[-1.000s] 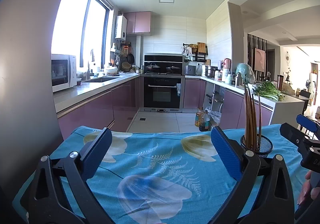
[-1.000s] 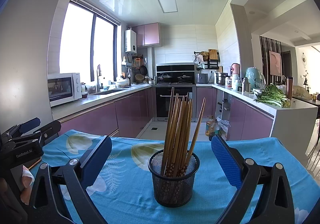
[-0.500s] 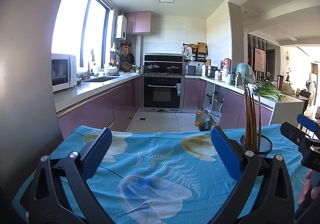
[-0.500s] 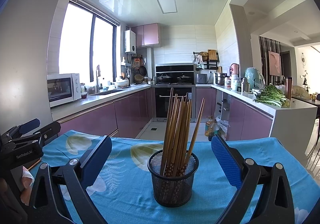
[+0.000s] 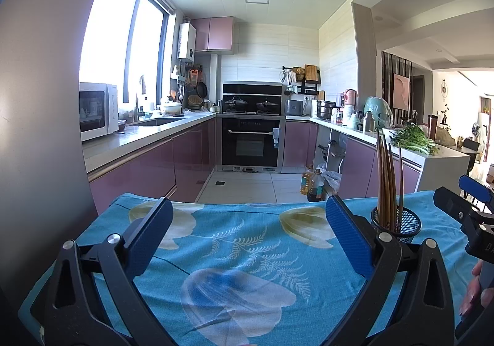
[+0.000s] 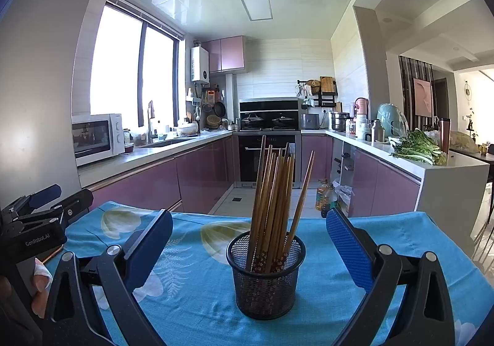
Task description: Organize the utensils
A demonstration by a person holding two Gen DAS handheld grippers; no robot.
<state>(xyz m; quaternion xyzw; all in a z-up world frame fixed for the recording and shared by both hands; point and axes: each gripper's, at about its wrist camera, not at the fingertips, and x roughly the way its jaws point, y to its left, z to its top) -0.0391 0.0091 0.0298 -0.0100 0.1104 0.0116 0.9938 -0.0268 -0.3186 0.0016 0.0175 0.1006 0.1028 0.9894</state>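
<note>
**Chopsticks upright in a mesh cup, both tongs wide apart**

The counter (image 6: pixel 355 299) is draped in a smooth blue cloth (image 5: pixel 234 253) printed with pale tulip shapes and white fern fronds; it lies flat, with a faint fold line running across it.

The mesh cup (image 6: pixel 266 276) is a round black container of fine wire mesh with a solid rim, standing upright on the cloth near the middle of the counter's right half. In it stands a bundle of slim brown wooden chopsticks (image 6: pixel 271 197), their patterned ends down in the cup and their plain ends fanning upward; one leans off to the right of the rest. From the left wrist view the same cup (image 5: pixel 396 224) and chopsticks (image 5: pixel 387 179) sit toward the counter's far right edge.

The right tongs (image 6: pixel 249 241) are spread wide, their blue textured pads on black frames flanking the cup on either side without touching it; nothing is held. The left tongs (image 5: pixel 245 230) are likewise wide apart over bare cloth on the counter's left half, holding nothing and well apart from the cup. A person's fingers (image 6: pixel 40 284) show at the left tongs' handle.
</note>
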